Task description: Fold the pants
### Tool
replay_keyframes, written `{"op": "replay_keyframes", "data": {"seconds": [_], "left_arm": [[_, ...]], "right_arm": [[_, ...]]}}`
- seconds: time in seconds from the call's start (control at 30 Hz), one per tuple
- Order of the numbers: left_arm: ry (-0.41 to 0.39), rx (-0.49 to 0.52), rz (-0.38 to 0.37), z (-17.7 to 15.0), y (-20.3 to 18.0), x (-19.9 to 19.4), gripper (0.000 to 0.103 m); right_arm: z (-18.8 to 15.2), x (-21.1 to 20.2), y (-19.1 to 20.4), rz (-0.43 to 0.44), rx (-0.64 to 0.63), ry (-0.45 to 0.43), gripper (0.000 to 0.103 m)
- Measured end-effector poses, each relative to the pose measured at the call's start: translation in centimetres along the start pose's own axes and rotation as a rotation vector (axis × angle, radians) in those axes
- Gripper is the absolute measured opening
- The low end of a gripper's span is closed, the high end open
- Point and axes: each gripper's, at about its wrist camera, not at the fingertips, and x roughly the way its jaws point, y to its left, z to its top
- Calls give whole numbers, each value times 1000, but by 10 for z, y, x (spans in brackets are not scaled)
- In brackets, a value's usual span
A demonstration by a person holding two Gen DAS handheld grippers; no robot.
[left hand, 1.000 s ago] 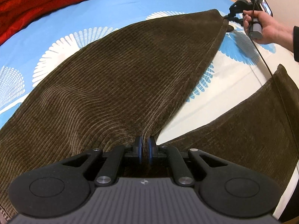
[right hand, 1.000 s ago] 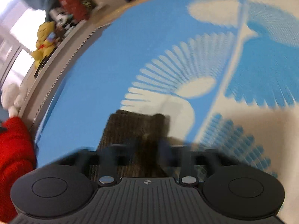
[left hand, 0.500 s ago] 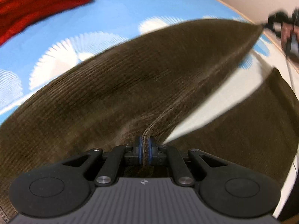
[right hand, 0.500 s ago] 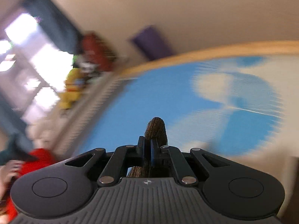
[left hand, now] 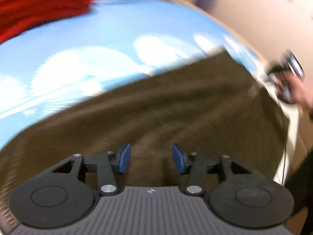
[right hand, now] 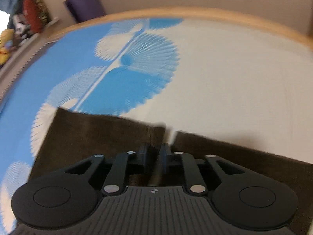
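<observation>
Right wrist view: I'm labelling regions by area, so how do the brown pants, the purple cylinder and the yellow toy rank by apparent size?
1. Brown pants, though nearest the camera.
2. Purple cylinder.
3. Yellow toy, partly cut off, so unsure.

No legible text, label, brand, number or sign anywhere in either wrist view.

pants (left hand: 156,105) lying on bed (left hand: 117,39), spreading ahead of left claw (left hand: 151,158) | blanket (left hand: 39,5) sitting far ahead-left | right claw (right hand: 153,156) hanging over pants' hems, bed stretching ahead | cushion (right hand: 86,4) standing beyond bed's far edge, ahead-left
</observation>
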Motion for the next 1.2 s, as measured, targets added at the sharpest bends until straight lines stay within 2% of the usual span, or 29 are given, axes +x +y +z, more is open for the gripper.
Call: {"op": "replay_keyframes", "data": {"seconds": [0.03,0.07,0.13,0.17,0.2,0.23,0.27,0.3,0.37,0.43,0.53,0.6,0.63,0.67,0.7,0.73,0.77,0.83,0.93,0.97,1.07,1.1,1.17,1.2], "left_arm": [[-24,-59,56,-1,24,-11,53],[-47,-123,145,-4,50,-21,53],[-87,-267,328,-16,100,-38,57],[-89,-354,405,-24,125,-45,60],[-79,-437,463,-32,148,-49,63],[-66,-514,508,-41,168,-53,65],[-59,-570,533,-49,182,-55,67],[-47,-617,548,-58,195,-54,69],[-17,-683,552,-69,209,-49,69],[1,-727,508,-77,218,-40,71],[9,-725,457,-84,220,-34,72],[10,-667,461,-77,212,-29,72],[19,-643,478,-74,210,-24,69],[25,-621,492,-71,207,-20,60],[22,-605,500,-68,205,-19,50],[12,-595,502,-66,203,-21,45],[-5,-591,496,-65,203,-22,41],[-60,-570,477,-60,198,-26,38],[-127,-522,457,-55,190,-24,40],[-116,-512,478,-51,188,-23,43],[-90,-529,477,-47,188,-29,49],[-90,-523,480,-45,186,-34,48],[-101,-487,499,-41,176,-49,48],[-110,-479,490,-40,170,-58,48]], "right_arm": [[-2,-13,4,-12,7,-33,21],[-3,-26,9,21,11,-68,21],[-9,-52,36,166,-40,-122,27],[-15,-63,54,251,-81,-135,34],[-25,-72,70,325,-114,-132,39],[-34,-76,87,387,-141,-110,50],[-45,-76,105,444,-164,-66,56],[-58,-72,123,496,-181,1,56],[-87,-60,156,552,-203,120,56],[-114,-50,186,530,-250,181,56],[-140,-40,219,459,-306,215,56],[-153,-36,233,329,-369,186,53],[-156,-36,237,294,-387,160,51],[-158,-36,240,270,-398,139,49],[-161,-38,246,235,-409,113,41],[-160,-37,250,211,-420,93,9],[-159,-31,254,199,-423,87,7],[-154,-29,258,175,-415,46,5],[-133,-34,257,169,-333,-90,5],[-125,-30,256,194,-290,-79,6],[-113,-6,249,267,-272,130,11],[-107,-12,240,285,-266,121,14],[-97,-39,223,334,-290,28,33],[-92,-55,214,373,-329,-3,36]]}}
